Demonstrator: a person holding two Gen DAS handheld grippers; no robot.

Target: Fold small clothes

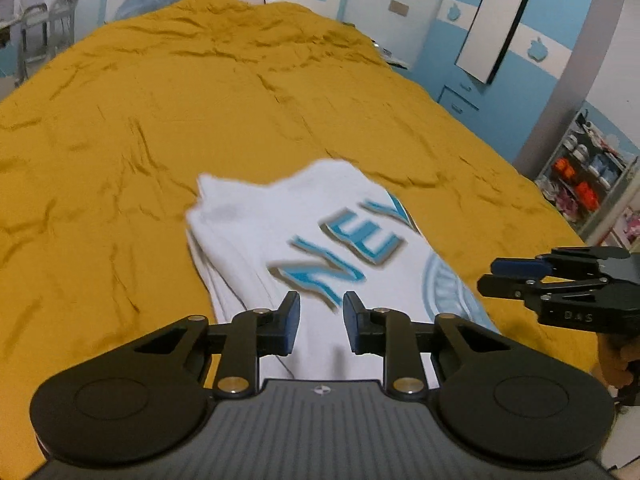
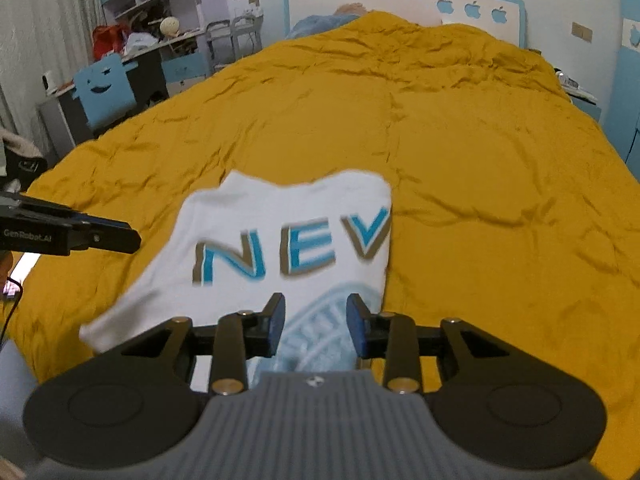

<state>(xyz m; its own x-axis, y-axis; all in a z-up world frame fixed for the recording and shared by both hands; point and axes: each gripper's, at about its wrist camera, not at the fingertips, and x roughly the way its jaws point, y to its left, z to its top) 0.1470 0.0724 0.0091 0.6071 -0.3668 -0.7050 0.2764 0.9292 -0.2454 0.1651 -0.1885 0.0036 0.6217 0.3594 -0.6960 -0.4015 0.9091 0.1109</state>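
Note:
A white shirt with blue letters "NEV" and a pale blue round emblem lies folded on the mustard bedcover. My left gripper hovers over its near edge, blue pads apart, with only the cloth below showing through the gap. My right gripper stands open the same way above the emblem on the shirt. Each gripper appears in the other's view: the right gripper beside the shirt's right edge, the left gripper by its left side. The picture is slightly blurred.
The bedcover stretches far beyond the shirt up to a headboard. A desk with a blue chair stands left of the bed. A shelf with shoes and a blue cabinet stand to the right.

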